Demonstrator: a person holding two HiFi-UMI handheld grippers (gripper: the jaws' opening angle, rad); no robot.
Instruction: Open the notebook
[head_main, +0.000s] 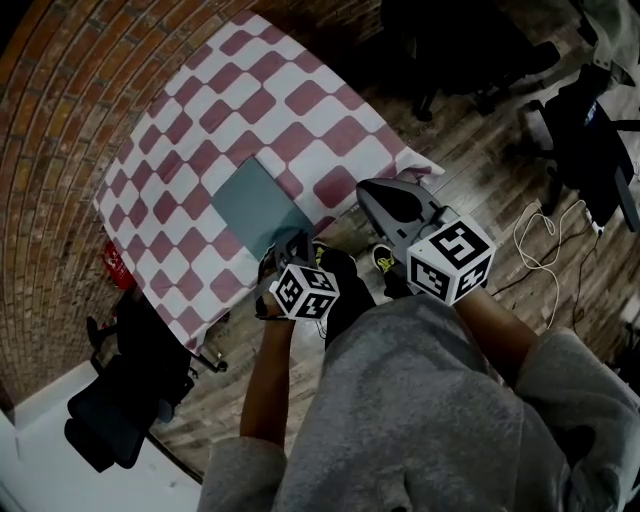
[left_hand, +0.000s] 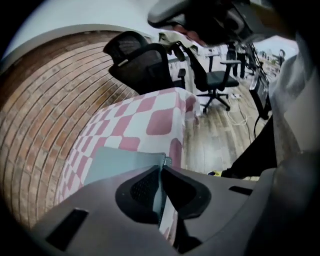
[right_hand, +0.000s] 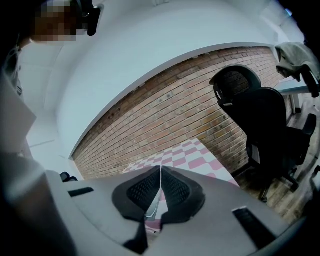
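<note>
A grey-teal notebook (head_main: 252, 205) lies closed on the table with the pink-and-white checked cloth (head_main: 200, 120), near its front edge. My left gripper (head_main: 291, 246) points steeply down at the notebook's near corner. In the left gripper view the notebook (left_hand: 117, 162) runs up to that gripper (left_hand: 161, 167), whose pads are shut on the thin edge of the cover. My right gripper (head_main: 388, 196) hovers to the right, by the table's near corner. In the right gripper view its jaws (right_hand: 160, 169) meet with nothing between them, above the cloth (right_hand: 192, 149).
A brick wall (head_main: 60, 100) runs along the table's far side. Black office chairs stand at the left (head_main: 120, 400) and at the right (head_main: 590, 140). A red object (head_main: 115, 265) sits below the table's left end. White cables (head_main: 545, 235) lie on the wooden floor.
</note>
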